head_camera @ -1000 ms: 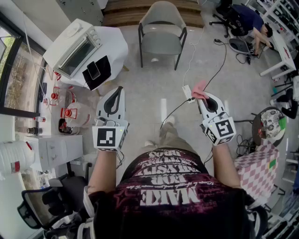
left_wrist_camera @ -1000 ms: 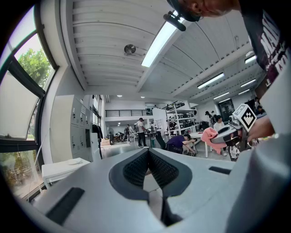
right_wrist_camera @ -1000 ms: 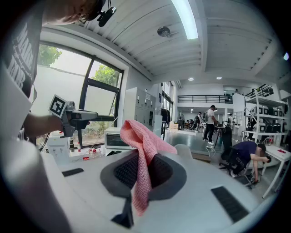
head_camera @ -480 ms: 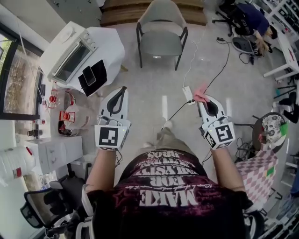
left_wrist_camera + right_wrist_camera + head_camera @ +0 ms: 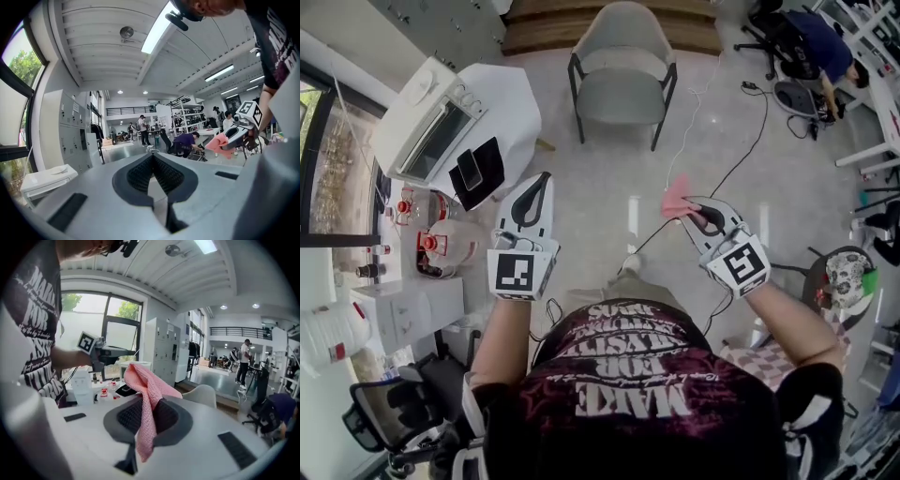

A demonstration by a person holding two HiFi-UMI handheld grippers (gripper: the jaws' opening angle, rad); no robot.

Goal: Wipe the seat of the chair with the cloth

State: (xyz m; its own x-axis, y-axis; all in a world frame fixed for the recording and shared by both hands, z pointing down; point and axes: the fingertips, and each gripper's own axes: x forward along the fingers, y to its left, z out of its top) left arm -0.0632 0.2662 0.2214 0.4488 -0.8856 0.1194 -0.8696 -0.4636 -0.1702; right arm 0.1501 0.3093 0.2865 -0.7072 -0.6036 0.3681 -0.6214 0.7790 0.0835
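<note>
A grey chair (image 5: 622, 70) with dark legs stands on the floor ahead of me, its seat bare; its pale back (image 5: 202, 395) also peeks over my right gripper. My right gripper (image 5: 691, 214) is shut on a pink cloth (image 5: 676, 200), held in the air well short of the chair and turned to the left. The cloth (image 5: 146, 401) hangs pinched between the dark pads. My left gripper (image 5: 536, 187) is shut with nothing in it, level with the right one. From the left gripper view the right gripper (image 5: 236, 137) and the cloth (image 5: 217, 143) show at the right.
A white table (image 5: 492, 117) with a toaster oven (image 5: 434, 117) and a black tablet (image 5: 474, 171) stands left of the chair. Water jugs (image 5: 445, 242) sit on the floor at left. A cable and power strip (image 5: 675, 202) cross the floor. A person (image 5: 820, 56) crouches at the far right.
My right gripper has swung left and inward with the cloth, its tips now pointing left. My left gripper has barely moved. The view has shifted slightly.
</note>
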